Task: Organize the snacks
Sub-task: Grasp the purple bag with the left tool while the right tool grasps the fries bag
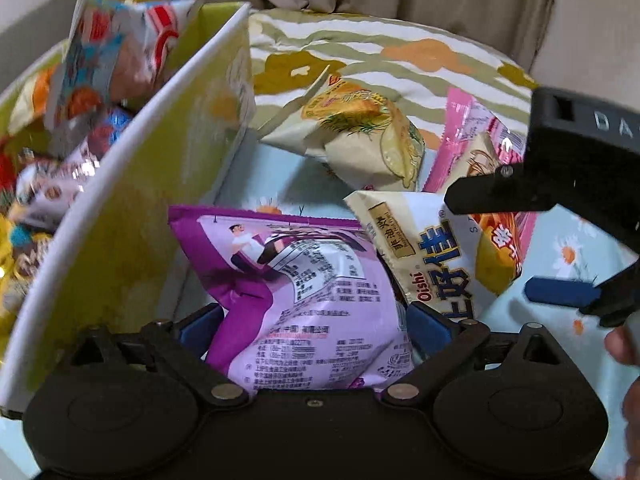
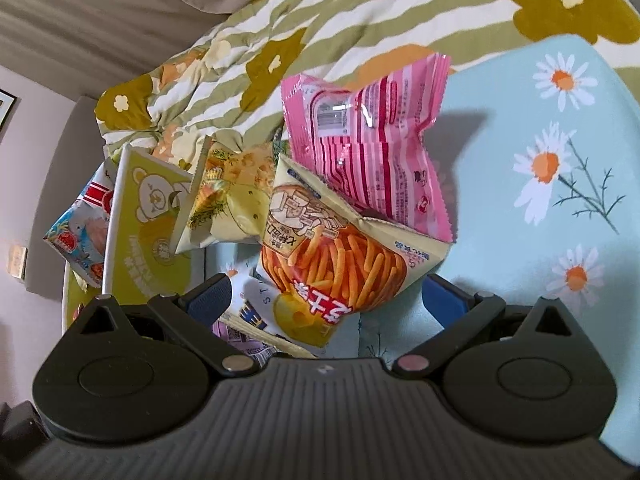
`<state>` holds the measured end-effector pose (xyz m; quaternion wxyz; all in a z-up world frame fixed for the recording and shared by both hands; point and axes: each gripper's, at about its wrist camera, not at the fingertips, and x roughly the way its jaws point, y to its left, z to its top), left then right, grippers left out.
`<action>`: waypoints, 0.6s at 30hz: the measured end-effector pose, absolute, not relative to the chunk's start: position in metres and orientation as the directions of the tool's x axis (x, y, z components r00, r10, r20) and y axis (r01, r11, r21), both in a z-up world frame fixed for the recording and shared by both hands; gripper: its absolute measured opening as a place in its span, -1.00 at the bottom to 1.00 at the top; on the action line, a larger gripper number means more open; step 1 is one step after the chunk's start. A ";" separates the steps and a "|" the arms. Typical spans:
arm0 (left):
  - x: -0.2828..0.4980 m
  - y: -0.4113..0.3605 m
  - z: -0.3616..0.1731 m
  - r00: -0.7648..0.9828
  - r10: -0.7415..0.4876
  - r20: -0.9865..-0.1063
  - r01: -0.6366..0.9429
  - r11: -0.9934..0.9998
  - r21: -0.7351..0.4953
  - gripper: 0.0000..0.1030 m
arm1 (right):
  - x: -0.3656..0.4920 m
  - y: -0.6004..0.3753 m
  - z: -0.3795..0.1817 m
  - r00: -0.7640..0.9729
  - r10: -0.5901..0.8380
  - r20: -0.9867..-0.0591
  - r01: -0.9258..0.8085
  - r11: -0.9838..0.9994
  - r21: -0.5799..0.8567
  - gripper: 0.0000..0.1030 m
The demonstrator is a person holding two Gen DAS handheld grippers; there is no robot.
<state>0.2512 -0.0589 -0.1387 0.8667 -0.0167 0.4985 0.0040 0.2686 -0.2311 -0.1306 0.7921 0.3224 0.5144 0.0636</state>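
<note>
A purple snack bag (image 1: pixel 316 300) lies on the light-blue daisy sheet (image 1: pixel 572 256), its back label facing up. My left gripper (image 1: pixel 314 320) straddles its lower end, one blue pad close at each side, and I see no squeeze in the bag. A white Oishi bag (image 1: pixel 424 256) leans beside it. My right gripper (image 2: pixel 328 300) stands open around an orange fries-stick bag (image 2: pixel 336 256). From the left wrist view the right gripper (image 1: pixel 490 246) comes in from the right, its fingers wide apart.
A yellow-green box (image 1: pixel 132 208) with a white rim stands left, holding several snack packs. A pale lemon chip bag (image 1: pixel 360 136) and a pink bag (image 2: pixel 372 152) lie behind. A striped flower quilt (image 2: pixel 360 20) lies bunched at the back. A hand (image 1: pixel 624 344) shows at the right edge.
</note>
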 end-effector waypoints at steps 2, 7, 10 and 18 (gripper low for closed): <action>0.254 -0.051 -0.141 0.495 -0.050 -0.867 -0.032 0.997 -0.076 0.82 | 0.270 -0.231 -0.136 0.453 0.444 -0.773 0.239 0.775 0.585 1.00; 0.255 -0.041 -0.144 0.491 -0.103 -0.865 -0.031 0.990 -0.136 0.66 | 0.270 -0.229 -0.143 0.452 0.452 -0.769 0.257 0.760 0.597 1.00; 0.251 -0.041 -0.145 0.493 -0.111 -0.863 -0.021 0.990 -0.140 0.63 | 0.271 -0.230 -0.146 0.460 0.453 -0.763 0.278 0.743 0.609 1.00; 0.244 -0.050 -0.142 0.495 -0.110 -0.862 0.007 0.992 -0.123 0.58 | 0.270 -0.235 -0.158 0.485 0.469 -0.738 0.363 0.660 0.658 1.00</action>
